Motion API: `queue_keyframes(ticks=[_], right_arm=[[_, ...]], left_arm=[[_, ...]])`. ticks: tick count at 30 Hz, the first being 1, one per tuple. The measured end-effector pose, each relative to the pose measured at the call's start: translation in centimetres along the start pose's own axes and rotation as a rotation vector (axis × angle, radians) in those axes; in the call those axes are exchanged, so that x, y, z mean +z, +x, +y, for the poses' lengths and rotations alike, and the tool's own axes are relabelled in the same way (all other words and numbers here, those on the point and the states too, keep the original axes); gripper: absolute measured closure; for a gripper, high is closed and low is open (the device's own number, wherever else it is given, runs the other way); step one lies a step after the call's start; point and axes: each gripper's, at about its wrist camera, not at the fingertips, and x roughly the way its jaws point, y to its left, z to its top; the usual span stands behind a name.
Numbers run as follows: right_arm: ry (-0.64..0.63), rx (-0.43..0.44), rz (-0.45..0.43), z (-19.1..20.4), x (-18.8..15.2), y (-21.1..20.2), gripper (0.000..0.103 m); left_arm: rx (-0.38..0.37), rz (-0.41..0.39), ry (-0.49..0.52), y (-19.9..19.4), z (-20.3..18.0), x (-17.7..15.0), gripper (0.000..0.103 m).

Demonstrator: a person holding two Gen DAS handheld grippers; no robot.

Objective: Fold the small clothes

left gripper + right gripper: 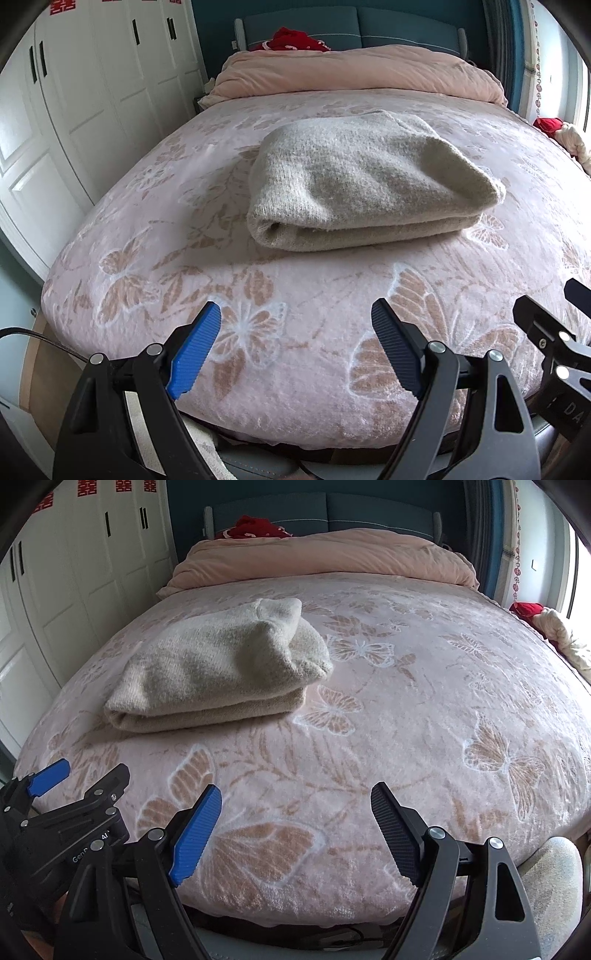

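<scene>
On the bed (295, 369), over a pink blanket (406, 720) patterned with butterflies, a folded cream knit garment (369, 181) is laid flat, its long axis running across the bed from side to side. In the left wrist view it sits near the middle of the bed, with the open fold at its left end and a rounded, bunched end at the right; in the right wrist view it lies to the left, with a small flap raised at its far edge, perhaps a cuff or collar, though the knit is too soft there to tell. The left gripper (295, 350) is held low over the near edge of the bed, angled down toward the blanket, its jaws spread wide with nothing between them. The right gripper (295, 830) is held just beside it in the same downward tilt, likewise spread and empty. Both are kept well apart from the garment. A rolled pink quilt (362, 72) is seen at the head of the bed, with a white wardrobe (92, 92) at the left.
</scene>
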Motion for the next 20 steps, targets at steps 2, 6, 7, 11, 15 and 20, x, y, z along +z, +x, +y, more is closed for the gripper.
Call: queue_keyframes(ticks=[2, 6, 7, 11, 15, 20], right_arm=[[0.000, -0.001, 0.001, 0.07, -0.01, 0.00, 0.022], [-0.001, 0.000, 0.002, 0.10, -0.03, 0.04, 0.022], [0.000, 0.000, 0.002, 0.13, -0.05, 0.05, 0.022], [0.001, -0.001, 0.003, 0.19, -0.11, 0.08, 0.022], [-0.006, -0.004, 0.000, 0.47, -0.22, 0.05, 0.021], [-0.011, -0.004, 0.000, 0.92, -0.38, 0.07, 0.021]], left_arm=[[-0.003, -0.003, 0.001, -0.10, -0.08, -0.08, 0.021], [-0.008, 0.005, -0.003, 0.02, -0.01, -0.25, 0.020], [-0.008, 0.004, 0.000, 0.07, 0.02, -0.27, 0.020], [-0.002, -0.005, 0.009, 0.04, -0.11, -0.36, 0.020], [0.008, -0.006, 0.028, 0.04, -0.44, -0.48, 0.020], [0.012, -0.001, 0.042, 0.03, -0.87, -0.59, 0.020]])
